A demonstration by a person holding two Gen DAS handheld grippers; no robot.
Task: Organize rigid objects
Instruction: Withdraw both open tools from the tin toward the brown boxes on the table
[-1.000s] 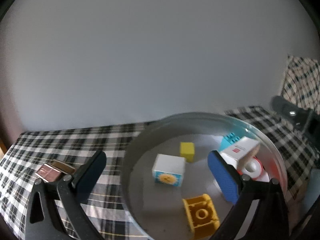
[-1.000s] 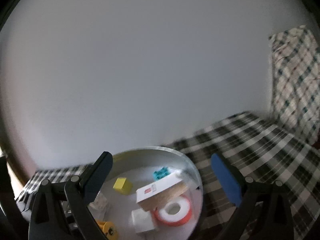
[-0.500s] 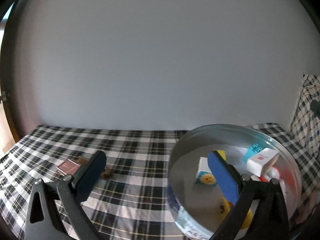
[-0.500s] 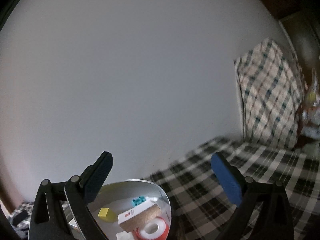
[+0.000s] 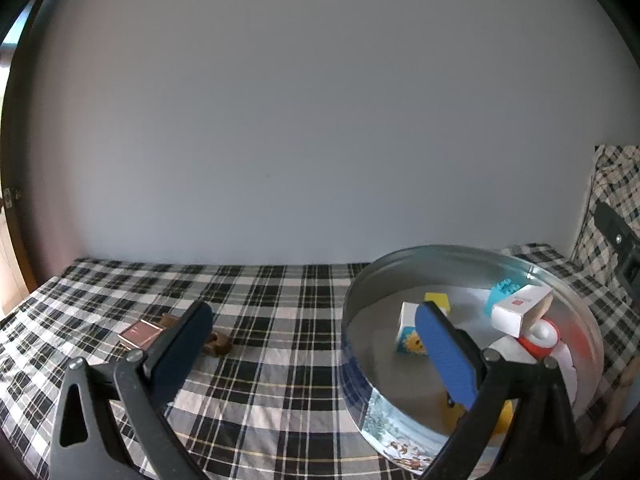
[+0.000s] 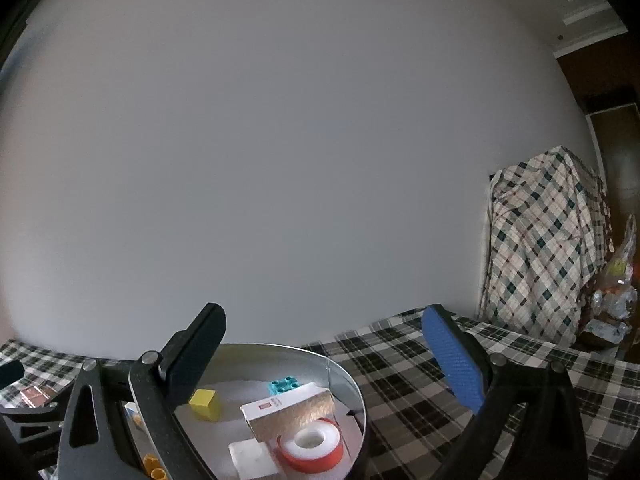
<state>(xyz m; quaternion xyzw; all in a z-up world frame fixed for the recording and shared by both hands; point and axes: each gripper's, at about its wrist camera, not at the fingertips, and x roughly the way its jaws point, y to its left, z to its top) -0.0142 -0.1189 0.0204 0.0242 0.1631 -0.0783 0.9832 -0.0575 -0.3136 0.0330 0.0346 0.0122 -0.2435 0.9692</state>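
Several rigid items in one round tin on a checked cloth: yellow cube, teal brick, white carton, red tape roll. Small brown box lies outside, left of the tin. Left gripper and right gripper: jaws wide, holding nothing.

Both claws have drawn back from the tin.
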